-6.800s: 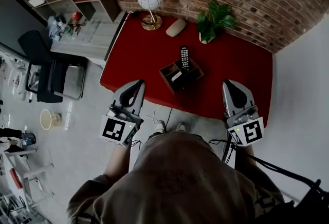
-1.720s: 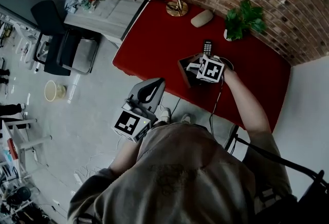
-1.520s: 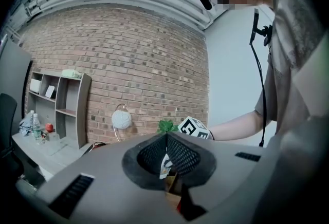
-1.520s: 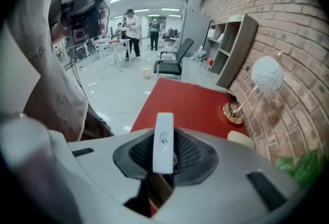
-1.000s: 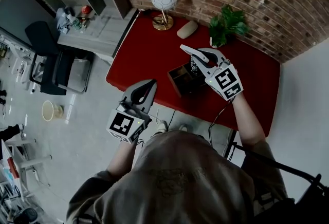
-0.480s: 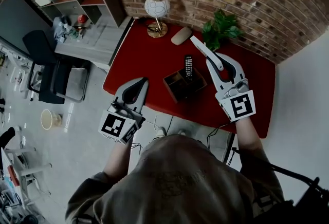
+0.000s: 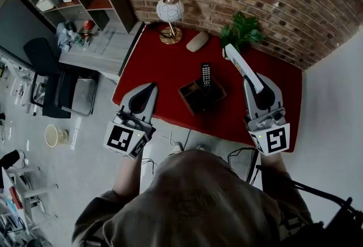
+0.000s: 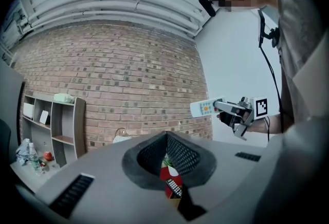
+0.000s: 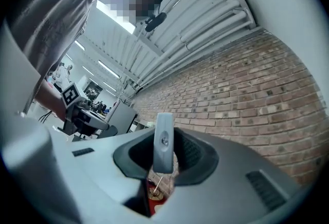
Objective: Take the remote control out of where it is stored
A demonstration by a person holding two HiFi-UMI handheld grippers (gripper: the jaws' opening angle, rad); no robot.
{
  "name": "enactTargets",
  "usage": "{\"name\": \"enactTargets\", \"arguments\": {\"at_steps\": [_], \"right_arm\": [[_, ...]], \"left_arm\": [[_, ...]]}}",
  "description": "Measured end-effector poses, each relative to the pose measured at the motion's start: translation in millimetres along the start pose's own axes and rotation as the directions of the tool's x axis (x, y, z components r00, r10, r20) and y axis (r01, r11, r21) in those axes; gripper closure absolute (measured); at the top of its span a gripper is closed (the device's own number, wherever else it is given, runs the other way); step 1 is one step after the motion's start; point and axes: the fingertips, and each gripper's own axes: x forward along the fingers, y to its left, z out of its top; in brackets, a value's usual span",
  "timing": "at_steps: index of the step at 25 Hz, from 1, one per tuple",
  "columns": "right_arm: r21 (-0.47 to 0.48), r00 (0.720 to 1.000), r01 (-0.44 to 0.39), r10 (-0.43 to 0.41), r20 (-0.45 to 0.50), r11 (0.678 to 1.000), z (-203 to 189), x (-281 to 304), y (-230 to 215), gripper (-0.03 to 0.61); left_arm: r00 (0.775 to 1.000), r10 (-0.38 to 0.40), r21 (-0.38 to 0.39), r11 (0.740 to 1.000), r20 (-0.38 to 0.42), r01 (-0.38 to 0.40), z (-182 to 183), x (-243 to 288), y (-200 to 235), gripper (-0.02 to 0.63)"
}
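Above the red counter [image 7: 164, 67], the right gripper [image 7: 253, 82] fingers clamp a slim white remote [image 7: 238, 62], clear of the wooden holder [image 7: 198, 96]. The left gripper [image 7: 150, 89] fingers are closed and empty, near the counter's front edge.

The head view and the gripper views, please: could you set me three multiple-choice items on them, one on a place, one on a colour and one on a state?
1. Where is the black remote?
A. Lying flat on the table
B. Standing in the wooden holder
C. Hanging off the table's edge

2. What colour is the table top?
A. Red
B. White
C. Green

3. How is the right gripper?
A. Open, empty
B. Shut, empty
C. Shut on a white remote

Answers: 1 B, it stands on end in the holder's compartment; 2 A, the top is plainly red; 3 C, the white remote sticks out from between its jaws, above the table.
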Motion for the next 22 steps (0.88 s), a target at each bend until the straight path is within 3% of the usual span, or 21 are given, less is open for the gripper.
{"name": "enactTargets", "arguments": {"at_steps": [3,8,13,22], "right_arm": [[0.003,1.0,0.014,-0.014,-0.002,1.0,-0.6,-12.8,1.3,0.495],[0.071,0.998,0.064,-0.063,-0.021,0.995,-8.0,-32.9,-3.7,0.495],[0.056,0.998,0.063,-0.062,-0.027,0.996,-7.4,-35.1,-0.1,0.495],[0.071,0.998,0.056,-0.055,-0.022,0.996,-5.8,-39.4,6.2,0.495]], "left_arm": [[0.999,0.001,0.01,1.0,0.043,-0.001,11.0,4.0,-0.1,0.603],[1.0,0.012,0.003,1.0,-0.004,-0.012,0.0,-0.2,6.0,0.603],[1.0,0.001,-0.084,0.996,0.027,0.002,4.6,1.5,7.6,0.603],[1.0,-0.006,-0.053,0.999,0.015,0.006,1.2,-0.9,3.3,0.603]]}}
